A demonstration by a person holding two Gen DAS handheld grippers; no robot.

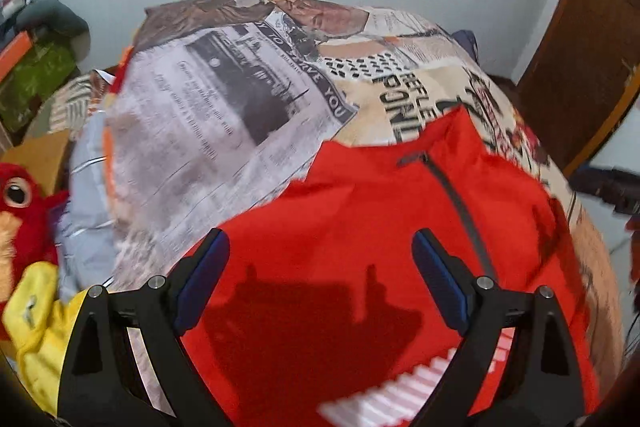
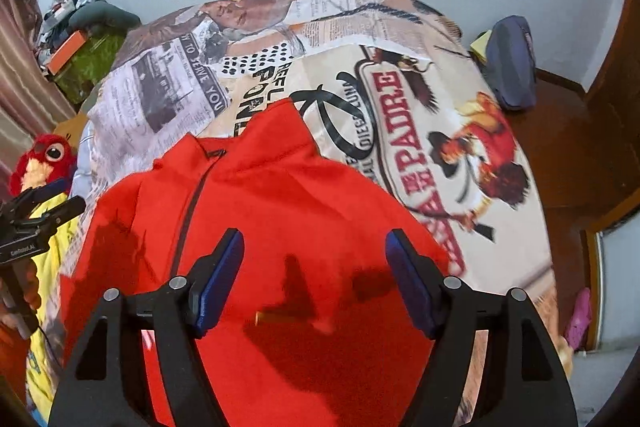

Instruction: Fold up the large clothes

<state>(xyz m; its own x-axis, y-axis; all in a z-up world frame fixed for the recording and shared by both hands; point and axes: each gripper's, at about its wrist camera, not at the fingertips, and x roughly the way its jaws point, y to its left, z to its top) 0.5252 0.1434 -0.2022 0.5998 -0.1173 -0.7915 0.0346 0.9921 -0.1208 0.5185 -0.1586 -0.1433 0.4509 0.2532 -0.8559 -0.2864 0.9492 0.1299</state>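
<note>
Left wrist view: red jacket (image 1: 400, 227) spread on the bed (image 1: 224, 131), collar at the far end, dark zip running from the collar toward the near side, white ribbed print showing at the near right hem. Left claw (image 1: 320, 283) released, blue pads wide apart above the red cloth, nothing between them, shadow cast on the fabric below. Right wrist view: same garment (image 2: 300, 211) lying roughly flat on the near half of the bed, standing collar pointing far, no sleeve clearly visible, one near-right edge looking tucked over. Right claw (image 2: 316, 279) likewise released, pads apart, empty, hovering over the chest area; other tool and a hand visible at the left edge. Judged progress: early to middle, with the jacket laid out and perhaps one side folded in, though hard to confirm; crosswise folding into a compact stack apparently left to do. Material of the jacket: smooth, thin, slightly shiny woven cloth, likely slippery and prone to sliding on itself, with soft shallow creases. Bed cover (image 2: 420, 131): matte cotton-like sheet printed with newspaper and poster motifs, gently domed by the lens. Plush red bird (image 2: 44, 163) fuzzy and rounded at the left, yellow cloth (image 1: 36, 327) crumpled beside it, dark blue pouch (image 2: 512, 67) at the far right.
</note>
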